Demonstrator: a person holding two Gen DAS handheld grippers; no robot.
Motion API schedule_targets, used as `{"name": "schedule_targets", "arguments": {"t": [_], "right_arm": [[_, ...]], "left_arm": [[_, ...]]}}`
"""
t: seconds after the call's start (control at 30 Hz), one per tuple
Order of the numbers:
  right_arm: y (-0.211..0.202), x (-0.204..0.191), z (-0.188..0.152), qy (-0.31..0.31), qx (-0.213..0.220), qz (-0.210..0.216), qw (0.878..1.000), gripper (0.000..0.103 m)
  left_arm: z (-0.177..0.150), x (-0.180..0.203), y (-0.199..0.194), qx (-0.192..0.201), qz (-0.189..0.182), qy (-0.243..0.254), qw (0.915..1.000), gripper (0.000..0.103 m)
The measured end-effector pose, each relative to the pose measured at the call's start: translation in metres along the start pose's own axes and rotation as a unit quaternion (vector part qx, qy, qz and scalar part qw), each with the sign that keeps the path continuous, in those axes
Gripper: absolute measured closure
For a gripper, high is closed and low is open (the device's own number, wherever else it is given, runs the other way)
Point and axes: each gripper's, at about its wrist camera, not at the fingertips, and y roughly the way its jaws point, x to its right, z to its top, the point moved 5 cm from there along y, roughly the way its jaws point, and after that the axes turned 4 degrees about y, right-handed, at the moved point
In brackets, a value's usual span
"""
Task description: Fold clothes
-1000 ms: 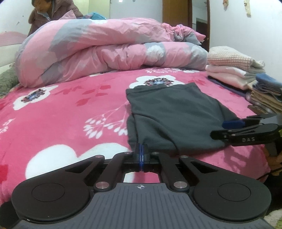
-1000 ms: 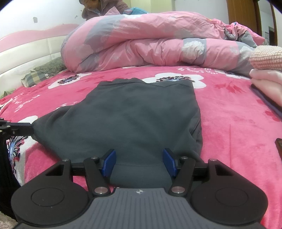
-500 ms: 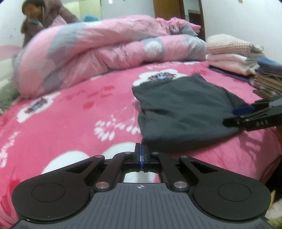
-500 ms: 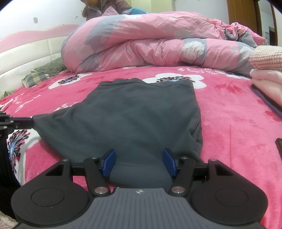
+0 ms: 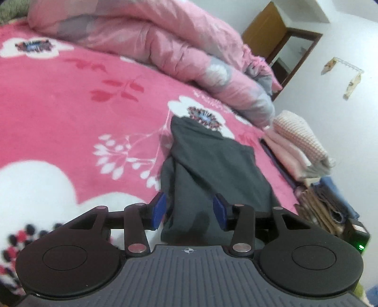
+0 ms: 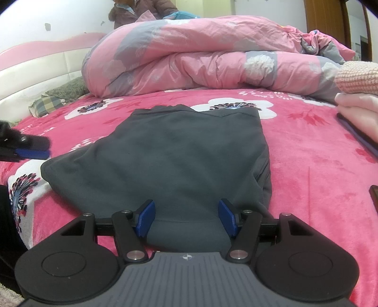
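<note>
A dark grey folded garment (image 6: 179, 160) lies flat on the pink flowered bed cover (image 6: 307, 179). In the left wrist view the garment (image 5: 212, 170) runs away from the camera, and my left gripper (image 5: 190, 210) hovers over its near left corner with its jaws opening, the blue pads apart and not pressing on the cloth. My right gripper (image 6: 186, 218) stands open over the garment's near hem, pads clear of the fabric. The left gripper's fingers (image 6: 30, 151) show at the left edge of the right wrist view, just beyond the garment's left corner.
A rolled pink and grey quilt (image 6: 212, 59) lies across the back of the bed. A stack of folded clothes (image 5: 300, 146) sits at the right edge, with more folded items (image 5: 330, 203) nearer. A person (image 6: 141, 11) sits behind the quilt. A wooden door (image 5: 267, 30) stands at the back.
My left gripper was shut and now has its jaws apart. It has shifted and rolled, so the garment now lies straight ahead of it. The right gripper has not moved.
</note>
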Motion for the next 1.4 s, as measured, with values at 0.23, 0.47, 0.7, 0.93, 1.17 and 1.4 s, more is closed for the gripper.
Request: {"name": "schedule_targets", "arguments": {"t": [0.23, 0.47, 0.7, 0.93, 1.17, 1.4], "right_arm": [[-0.001, 0.0, 0.001, 0.0, -0.001, -0.001, 1.0, 0.04], [-0.001, -0.001, 0.0, -0.001, -0.003, 0.0, 1.0, 0.039], [-0.005, -0.005, 0.018, -0.028, -0.031, -0.019, 0.999, 0.039], [0.01, -0.063, 0.08, -0.083, -0.009, 0.046, 0.995, 0.04], [0.085, -0.122, 0.125, -0.147, -0.04, 0.053, 0.987, 0.051], [0.136, -0.135, 0.153, -0.274, -0.065, 0.087, 0.956, 0.054]], "left_arm": [[-0.01, -0.013, -0.003, 0.014, 0.002, -0.049, 0.9987, 0.103], [-0.021, -0.032, -0.001, 0.007, -0.024, -0.123, 0.9921, 0.103], [-0.023, -0.031, -0.004, 0.022, -0.029, -0.107, 0.9936, 0.103], [-0.033, -0.035, -0.003, 0.043, -0.042, -0.105, 0.9927, 0.103], [-0.04, -0.042, -0.003, 0.066, -0.069, -0.112, 0.9892, 0.103], [-0.04, -0.047, -0.003, 0.07, -0.09, -0.103, 0.9881, 0.103]]}}
